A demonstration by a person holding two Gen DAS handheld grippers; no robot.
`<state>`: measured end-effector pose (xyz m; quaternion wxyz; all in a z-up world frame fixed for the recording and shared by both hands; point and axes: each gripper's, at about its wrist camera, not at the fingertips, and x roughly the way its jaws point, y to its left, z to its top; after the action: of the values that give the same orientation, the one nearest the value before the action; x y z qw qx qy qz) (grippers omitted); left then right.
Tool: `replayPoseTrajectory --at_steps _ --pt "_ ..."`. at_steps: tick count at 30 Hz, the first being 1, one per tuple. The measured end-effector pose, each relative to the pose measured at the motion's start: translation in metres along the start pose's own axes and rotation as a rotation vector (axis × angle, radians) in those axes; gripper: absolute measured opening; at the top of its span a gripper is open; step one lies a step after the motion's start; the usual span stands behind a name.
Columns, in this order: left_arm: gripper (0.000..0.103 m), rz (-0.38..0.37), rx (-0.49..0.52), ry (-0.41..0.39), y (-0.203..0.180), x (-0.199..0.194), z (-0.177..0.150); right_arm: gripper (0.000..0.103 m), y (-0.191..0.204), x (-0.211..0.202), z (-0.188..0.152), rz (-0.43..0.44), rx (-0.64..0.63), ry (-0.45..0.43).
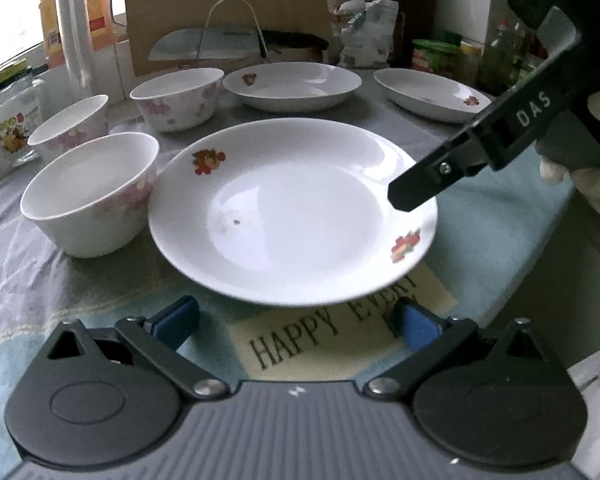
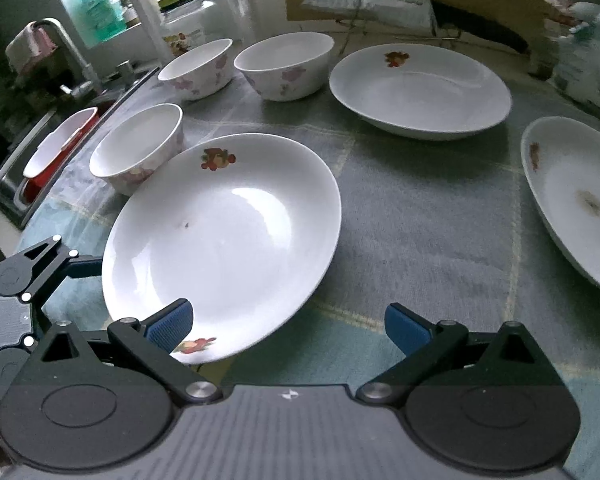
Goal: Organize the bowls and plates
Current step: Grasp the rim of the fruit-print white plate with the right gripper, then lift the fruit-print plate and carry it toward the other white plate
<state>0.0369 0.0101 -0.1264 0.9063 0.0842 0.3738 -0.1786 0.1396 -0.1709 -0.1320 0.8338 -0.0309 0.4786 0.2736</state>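
A white plate with fruit prints (image 1: 292, 208) lies on the cloth right in front of my left gripper (image 1: 296, 322), which is open, its blue pads apart at the plate's near rim. My right gripper (image 2: 288, 324) is open; its left finger (image 2: 172, 324) sits over that plate's (image 2: 220, 240) near rim, and one of its fingers (image 1: 416, 188) reaches over the plate's right edge in the left wrist view. Two more plates (image 2: 420, 88) (image 2: 576, 200) lie behind and to the right. Three flowered bowls (image 2: 140, 148) (image 2: 198, 68) (image 2: 286, 66) stand left and behind.
A grey-blue cloth (image 2: 420, 220) covers the counter. A sink (image 2: 16, 184) with a red and white container (image 2: 56, 148) and a tap lies to the left. A cutting board, wire rack and cleaver (image 2: 360, 0) stand at the back, with bottles and jars (image 1: 436, 56) at back right.
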Motion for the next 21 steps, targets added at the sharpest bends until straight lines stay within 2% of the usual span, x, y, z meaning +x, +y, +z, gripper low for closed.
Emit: replayPoseTrajectory --at_steps 7,12,21 --pt "0.103 0.009 -0.014 -0.037 0.001 0.004 0.000 0.103 -0.014 0.019 0.018 0.107 -0.069 0.030" --pt "0.103 0.009 -0.015 -0.032 0.001 0.004 0.002 0.103 -0.009 0.030 0.033 0.142 -0.139 0.051" --pt "0.102 -0.015 0.004 -0.085 0.006 0.001 -0.006 0.103 0.000 0.051 0.060 0.170 -0.189 0.053"
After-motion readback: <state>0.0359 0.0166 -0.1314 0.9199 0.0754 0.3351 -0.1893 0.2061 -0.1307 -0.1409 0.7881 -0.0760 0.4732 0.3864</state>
